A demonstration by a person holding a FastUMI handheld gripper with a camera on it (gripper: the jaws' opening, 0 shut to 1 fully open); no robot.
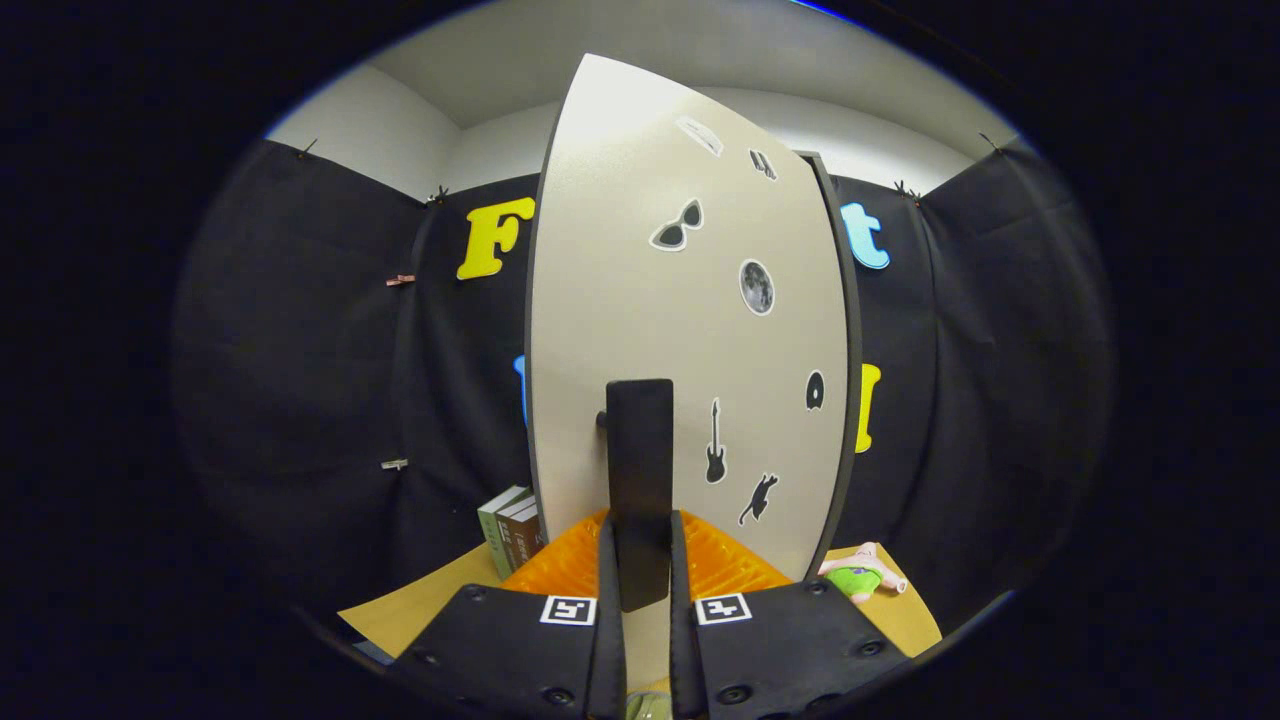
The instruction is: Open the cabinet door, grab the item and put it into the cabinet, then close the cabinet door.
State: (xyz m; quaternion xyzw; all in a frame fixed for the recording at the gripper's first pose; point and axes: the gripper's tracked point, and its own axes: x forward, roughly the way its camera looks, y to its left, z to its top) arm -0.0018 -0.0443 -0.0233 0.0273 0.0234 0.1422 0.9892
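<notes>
A pale cabinet door (690,330) with small black stickers stands right in front of me. Its dark bar handle (640,480) runs upright down into the gap between my fingers. My gripper (640,560) is shut on that handle, one finger on each side of it. A small pink and green plush toy (860,575) lies on the wooden table (420,610) to the right, beyond the door's right edge.
Several books (515,535) stand upright on the table to the left of the door. Black cloth walls close the booth on the left, the right and behind the cabinet.
</notes>
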